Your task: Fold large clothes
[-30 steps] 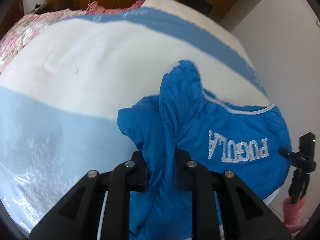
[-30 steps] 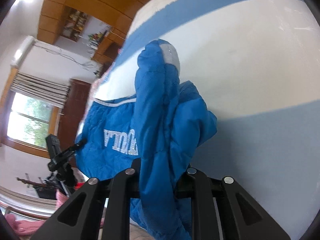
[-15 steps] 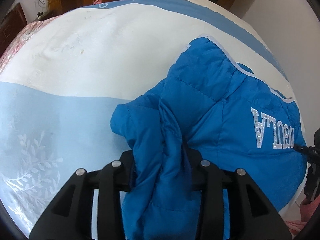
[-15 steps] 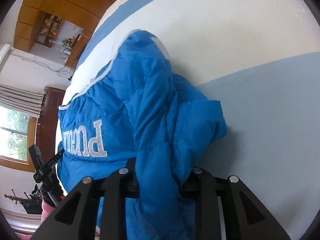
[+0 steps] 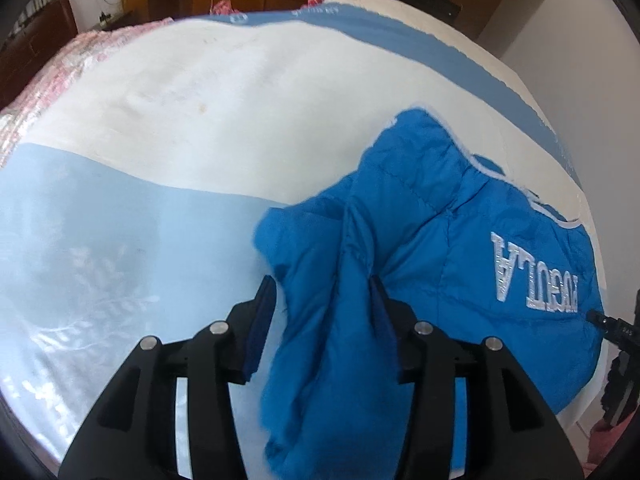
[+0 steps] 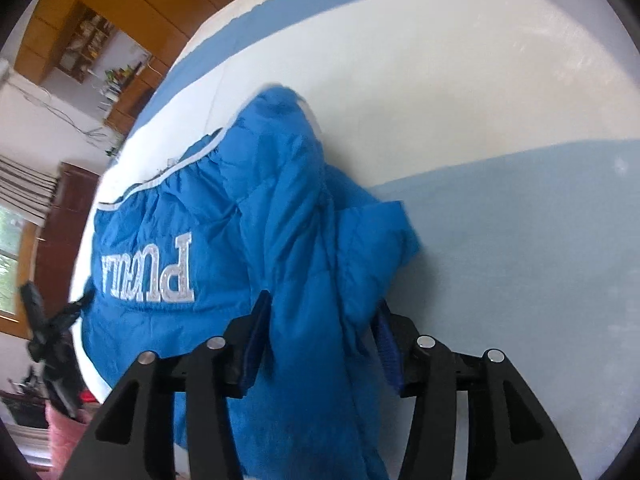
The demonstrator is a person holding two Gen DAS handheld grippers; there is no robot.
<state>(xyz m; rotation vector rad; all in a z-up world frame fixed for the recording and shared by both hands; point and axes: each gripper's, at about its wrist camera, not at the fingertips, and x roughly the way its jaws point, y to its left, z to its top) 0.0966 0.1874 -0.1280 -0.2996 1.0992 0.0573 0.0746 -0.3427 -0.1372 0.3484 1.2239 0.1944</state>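
The blue jacket (image 5: 460,248) is lying bunched on the bed (image 5: 168,128); the left claw (image 5: 324,300) and right claw (image 6: 322,312) are both standing spread apart, fabric draping loosely between them, probably letting the fold settle.

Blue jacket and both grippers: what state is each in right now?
Blue jacket: bunched on the bed, lettered panel facing up, fabric lying between both grippers' fingers.
Left gripper: jaws open, unclamped.
Right gripper: jaws open, unclamped.
Bed: bare around the jacket.
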